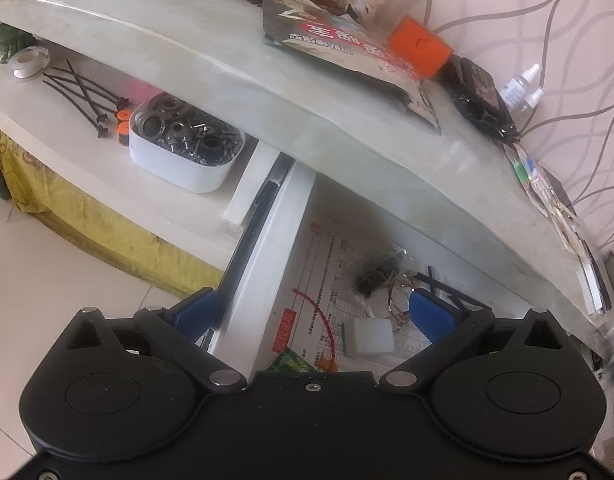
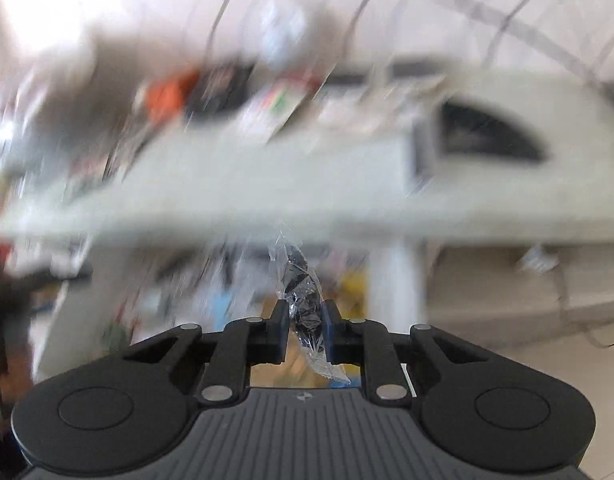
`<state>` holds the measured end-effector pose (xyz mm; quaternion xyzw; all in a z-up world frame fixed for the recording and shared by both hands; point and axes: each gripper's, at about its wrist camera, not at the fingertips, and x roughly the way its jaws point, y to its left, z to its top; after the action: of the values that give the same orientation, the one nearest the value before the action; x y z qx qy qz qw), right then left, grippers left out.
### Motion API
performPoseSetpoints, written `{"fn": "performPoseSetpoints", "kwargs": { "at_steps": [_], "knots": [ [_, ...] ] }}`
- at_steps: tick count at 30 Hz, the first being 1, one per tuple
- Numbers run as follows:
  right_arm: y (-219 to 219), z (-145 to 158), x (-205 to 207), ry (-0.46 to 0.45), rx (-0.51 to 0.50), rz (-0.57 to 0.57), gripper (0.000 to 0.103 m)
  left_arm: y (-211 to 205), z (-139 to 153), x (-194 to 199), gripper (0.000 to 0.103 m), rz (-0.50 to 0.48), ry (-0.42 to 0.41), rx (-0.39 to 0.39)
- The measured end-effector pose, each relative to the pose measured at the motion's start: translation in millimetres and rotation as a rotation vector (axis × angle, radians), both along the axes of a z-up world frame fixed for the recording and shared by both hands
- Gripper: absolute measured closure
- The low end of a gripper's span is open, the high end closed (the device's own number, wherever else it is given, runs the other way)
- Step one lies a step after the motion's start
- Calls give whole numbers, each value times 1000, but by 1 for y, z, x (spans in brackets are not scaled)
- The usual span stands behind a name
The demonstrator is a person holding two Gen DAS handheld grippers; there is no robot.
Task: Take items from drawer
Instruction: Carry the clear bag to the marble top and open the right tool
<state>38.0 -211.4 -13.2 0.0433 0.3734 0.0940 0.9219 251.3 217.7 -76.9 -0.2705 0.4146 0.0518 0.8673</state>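
Lifting a small clear plastic bag [image 2: 303, 292] with dark bits inside, the right gripper [image 2: 305, 320] is pinching it between nearly closed pads; crinkled film is sticking out above and trailing below the jaws. The right wrist view is heavily smeared, so what lies behind the bag is hard to read beyond a pale bench edge [image 2: 267, 184] running across the frame.

Taking the open drawer [image 1: 267, 248] as landmark:
- Left gripper [image 1: 313, 312] is hovering just over the drawer's near end, jaws spread wide, nothing between them; one finger is outside the drawer's side wall, the other over the inside.
- Lying inside the drawer on a printed paper sheet [image 1: 331, 280]: a white block [image 1: 369, 336], a dark bundle [image 1: 373, 276], thin wire-rimmed glasses [image 1: 399, 300], a green packet [image 1: 295, 364] at the near edge.
- Above the drawer, the bench top [image 1: 187, 40] is overhanging it, carrying an orange box [image 1: 419, 46] and a printed pouch [image 1: 339, 52].
- Beside the drawer, on the shelf [image 1: 87, 152], a white tub of metal parts [image 1: 187, 148] is sitting.

Judgement on doing this step well: the grip is on thin, slippery film, so the bag could slide out if swung; a slower carry with the pinch held steady seems wise. Clearing the bench overhang before moving the bag sideways looks necessary. The bench top is crowded, so a bare patch needs choosing. The white block looks the easiest next pick for the free gripper.
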Motion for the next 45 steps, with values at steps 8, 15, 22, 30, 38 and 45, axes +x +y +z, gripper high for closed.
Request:
{"fn": "performPoseSetpoints", "kwargs": {
  "at_steps": [8,15,22,30,38,45],
  "knots": [
    [-95,24,36,-140,-21,-332,84,0,0,-1,0,5,5,4],
    [-94,8,52,-120,-39,-288,84,-1,0,1,0,8,12,15],
    [-57,-1,94,-100,-156,-194,84,0,0,0,0,9,10,9],
    [-60,-12,136,-123,-207,-242,83,1,0,0,0,6,5,3],
    [-79,-13,143,-156,-189,-292,83,2,-1,-1,0,2,2,-1],
    [-47,-9,118,-161,-217,-141,83,1,-1,0,0,1,9,13]
  ]
}}
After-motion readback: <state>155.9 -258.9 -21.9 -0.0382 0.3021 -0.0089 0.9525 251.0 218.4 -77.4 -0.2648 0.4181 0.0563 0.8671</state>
